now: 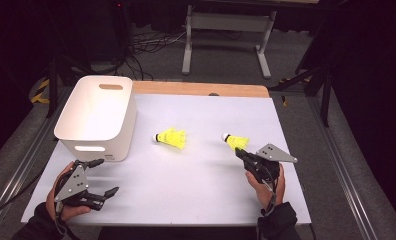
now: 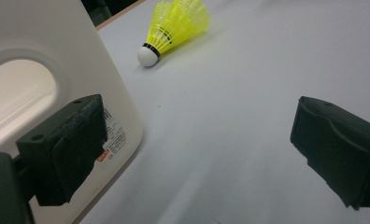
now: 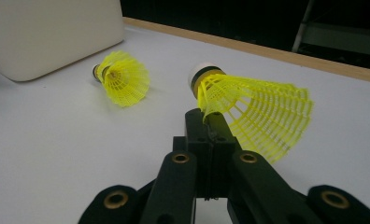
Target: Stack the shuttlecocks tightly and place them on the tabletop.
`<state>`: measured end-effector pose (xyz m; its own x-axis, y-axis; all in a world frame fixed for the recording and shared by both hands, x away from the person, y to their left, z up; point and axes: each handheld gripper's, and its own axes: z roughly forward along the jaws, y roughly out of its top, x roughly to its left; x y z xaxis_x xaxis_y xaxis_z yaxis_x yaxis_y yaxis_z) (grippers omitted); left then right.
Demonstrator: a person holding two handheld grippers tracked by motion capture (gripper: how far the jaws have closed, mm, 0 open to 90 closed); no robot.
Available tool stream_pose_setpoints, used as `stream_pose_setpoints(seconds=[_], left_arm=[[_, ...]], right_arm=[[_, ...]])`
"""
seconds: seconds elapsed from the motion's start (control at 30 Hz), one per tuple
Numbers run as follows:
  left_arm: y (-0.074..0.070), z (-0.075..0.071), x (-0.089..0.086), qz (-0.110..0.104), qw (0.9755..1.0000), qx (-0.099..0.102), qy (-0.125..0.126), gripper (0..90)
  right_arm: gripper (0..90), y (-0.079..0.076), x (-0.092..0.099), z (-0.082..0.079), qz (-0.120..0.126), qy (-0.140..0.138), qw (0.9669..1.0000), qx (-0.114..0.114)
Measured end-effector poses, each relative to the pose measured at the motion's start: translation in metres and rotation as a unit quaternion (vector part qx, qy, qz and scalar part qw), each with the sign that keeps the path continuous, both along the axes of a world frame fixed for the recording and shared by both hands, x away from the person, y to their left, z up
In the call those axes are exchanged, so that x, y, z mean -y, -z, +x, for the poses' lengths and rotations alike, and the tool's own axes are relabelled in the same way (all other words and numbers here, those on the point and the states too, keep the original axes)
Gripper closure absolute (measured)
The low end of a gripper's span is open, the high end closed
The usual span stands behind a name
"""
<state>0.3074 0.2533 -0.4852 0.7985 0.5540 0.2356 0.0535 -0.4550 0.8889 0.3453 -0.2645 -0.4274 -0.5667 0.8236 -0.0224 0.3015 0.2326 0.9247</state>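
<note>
Right gripper [image 3: 210, 122], jaws fully closed on the thin skirt edge of a light, easily crushed yellow plastic-mesh shuttlecock [image 3: 248, 109], well right of the white plastic bin [image 1: 97, 116]; its firmer cork end [image 3: 198, 70] offers safer hold.

We see the white bin [image 2: 57, 70] cut off at the top and left edges in the left gripper view, and the small label [image 2: 110, 140] low on its wall is too small for us to read. In that view the shuttlecock [image 2: 174, 25] loses the flared end of its yellow skirt past the top edge. In the right gripper view the bin [image 3: 52, 32] runs off the top and left. There the right gripper [image 3: 210, 122] covers the lower rim of the near shuttlecock [image 3: 253, 109], so we cannot make out how much skirt lies between the closed jaws. From the high view the person's forearms are cut by the bottom edge.
</note>
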Motion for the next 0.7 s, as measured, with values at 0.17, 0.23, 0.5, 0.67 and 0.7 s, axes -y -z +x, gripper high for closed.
stream_pose_setpoints(seconds=[0.17, 0.23, 0.5, 0.67, 0.7], left_arm=[[0.000, 0.000, 0.000, 0.000, 1.0000, 0.000, 0.001, 4.7], [0.000, 0.000, 0.000, 0.002, 1.0000, 0.001, 0.000, 4.7], [0.000, 0.000, 0.000, 0.003, 1.0000, 0.000, 0.002, 4.7], [0.000, 0.000, 0.001, 0.002, 1.0000, 0.000, 0.004, 4.7], [0.000, 0.000, 0.001, 0.002, 1.0000, 0.000, 0.004, 4.7]], right_arm=[[90.0, -0.004, -0.001, -0.003, 0.000, -0.011, 0.9999, 0.005], [90.0, -0.006, -0.002, -0.004, -0.002, -0.016, 0.9998, 0.006], [90.0, -0.009, -0.007, -0.006, -0.011, -0.034, 0.9993, 0.011], [90.0, -0.010, -0.011, -0.007, -0.018, -0.044, 0.9988, 0.013], [90.0, -0.010, -0.012, -0.007, -0.019, -0.046, 0.9987, 0.014]])
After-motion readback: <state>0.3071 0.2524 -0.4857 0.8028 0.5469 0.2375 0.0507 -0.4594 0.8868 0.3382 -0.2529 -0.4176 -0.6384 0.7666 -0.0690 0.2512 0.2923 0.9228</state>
